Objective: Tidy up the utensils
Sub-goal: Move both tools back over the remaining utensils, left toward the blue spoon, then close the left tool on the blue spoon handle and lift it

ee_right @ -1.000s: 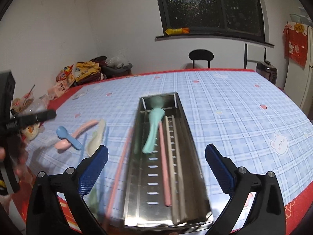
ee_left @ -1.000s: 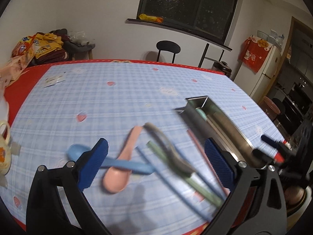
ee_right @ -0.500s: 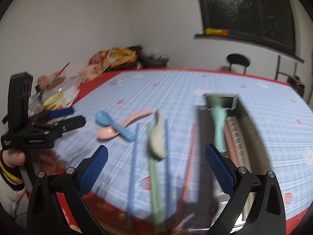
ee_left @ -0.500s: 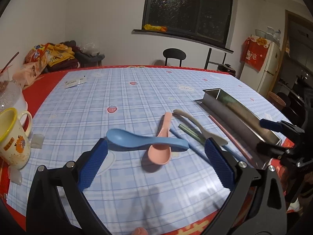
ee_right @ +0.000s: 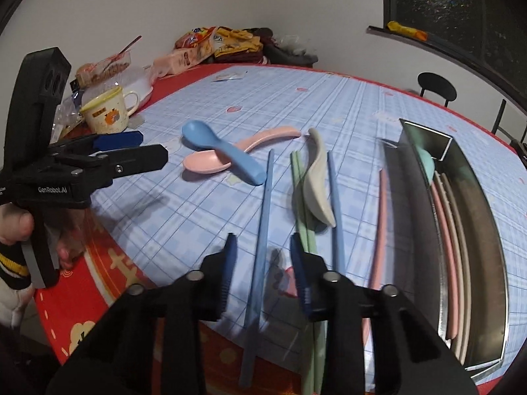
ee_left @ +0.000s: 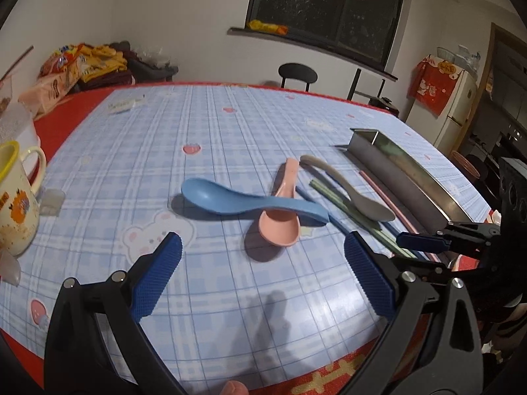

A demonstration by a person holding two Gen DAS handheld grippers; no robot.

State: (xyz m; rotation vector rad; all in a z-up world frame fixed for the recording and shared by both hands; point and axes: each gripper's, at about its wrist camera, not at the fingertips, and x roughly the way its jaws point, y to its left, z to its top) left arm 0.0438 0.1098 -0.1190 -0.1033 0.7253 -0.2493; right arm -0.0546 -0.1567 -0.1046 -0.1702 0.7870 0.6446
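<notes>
Holding teal spoon (ee_right: 426, 162) and chopsticks, steel tray (ee_right: 474, 230), left claw (ee_left: 262, 275) spread, right claw (ee_right: 263, 273) half-narrowed, empty

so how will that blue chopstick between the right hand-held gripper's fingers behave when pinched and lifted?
The long thin blue plastic chopstick looks straight and rigid, so probably stiff and light. It seems smooth and slim, so it may slip or pivot between the right hand-held gripper pads if pinched near one end. It lies flat on the blue checked tablecloth, so the grip must be low.
</notes>
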